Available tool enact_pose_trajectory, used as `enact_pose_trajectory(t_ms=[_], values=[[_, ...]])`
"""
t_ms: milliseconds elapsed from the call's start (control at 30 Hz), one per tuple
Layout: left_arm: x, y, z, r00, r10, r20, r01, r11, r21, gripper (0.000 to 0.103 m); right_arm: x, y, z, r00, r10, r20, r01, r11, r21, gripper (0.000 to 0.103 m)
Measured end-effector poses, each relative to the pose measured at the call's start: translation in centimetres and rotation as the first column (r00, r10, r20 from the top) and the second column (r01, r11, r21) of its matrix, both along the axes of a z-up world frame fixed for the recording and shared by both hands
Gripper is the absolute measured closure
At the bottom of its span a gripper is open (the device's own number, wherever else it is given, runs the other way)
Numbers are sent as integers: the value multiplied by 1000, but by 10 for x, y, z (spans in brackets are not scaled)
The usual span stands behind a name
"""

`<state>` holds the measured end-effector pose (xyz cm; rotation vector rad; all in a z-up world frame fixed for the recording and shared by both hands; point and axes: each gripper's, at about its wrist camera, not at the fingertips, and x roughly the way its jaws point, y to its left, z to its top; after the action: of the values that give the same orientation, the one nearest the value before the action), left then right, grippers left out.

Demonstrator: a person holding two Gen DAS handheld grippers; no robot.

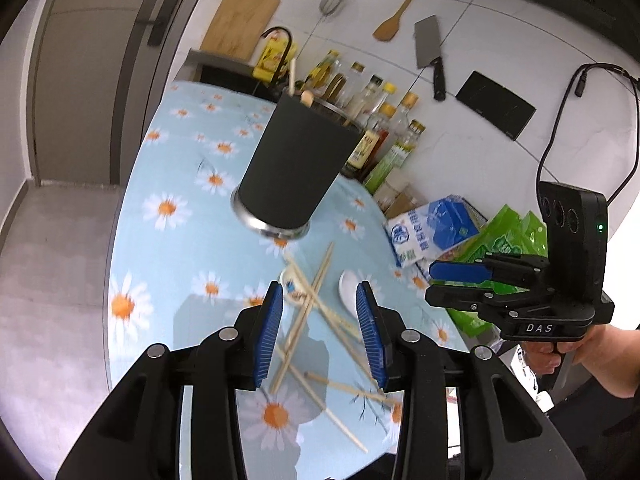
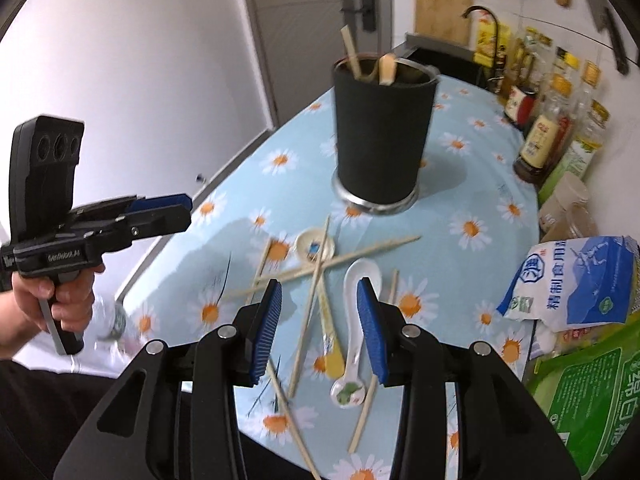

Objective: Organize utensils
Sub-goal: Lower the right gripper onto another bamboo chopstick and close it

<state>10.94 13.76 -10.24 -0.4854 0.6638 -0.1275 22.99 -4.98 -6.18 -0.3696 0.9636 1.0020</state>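
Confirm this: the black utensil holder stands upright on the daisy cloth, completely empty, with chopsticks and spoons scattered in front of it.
Not empty. The right wrist view shows the black utensil holder already has utensils sticking out of its top. It stands upright on the daisy cloth, with chopsticks and spoons scattered in front.

Home kitchen. Tiled wall [image 1: 460, 92] carried hanging cleaver [image 1: 429, 50], wooden spatula [image 1: 394, 20], wire strainer [image 1: 332, 2]; cutting board [image 1: 240, 20] leaned beside sink with black faucet [image 1: 280, 46]. Oil and sauce bottles [image 1: 376, 120] lined counter edge. Daisy-print cloth [image 1: 172, 168] covered worktop; salt bag [image 2: 576, 284] lay nearby.
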Motion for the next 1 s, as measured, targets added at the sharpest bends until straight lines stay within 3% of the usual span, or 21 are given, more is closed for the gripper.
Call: enact_pose_trajectory(t_ms=[167,233,333,467,733,1000], values=[[-13,2,-19,998,12,-69,-15,999,-36,66,-12,13,-19,992,90,-94,-97,993,-72,63],[-17,2,-24,996,14,-86,-18,999,-47,66,-22,19,-27,986,137,-90,-147,983,-113,63],[-22,3,-34,994,14,-110,-24,996,-84,66,-33,30,-39,973,206,-101,-222,958,-182,64],[-29,5,-43,991,20,-129,-37,991,-128,66,-37,42,-64,944,274,-184,-316,910,-268,71],[-37,2,-59,985,30,-171,-60,982,-177,66,-34,58,-91,916,299,-268,-383,852,-356,84],[-42,12,-64,982,60,-176,-98,971,-216,66,-38,73,-107,899,310,-310,-424,797,-431,91]])
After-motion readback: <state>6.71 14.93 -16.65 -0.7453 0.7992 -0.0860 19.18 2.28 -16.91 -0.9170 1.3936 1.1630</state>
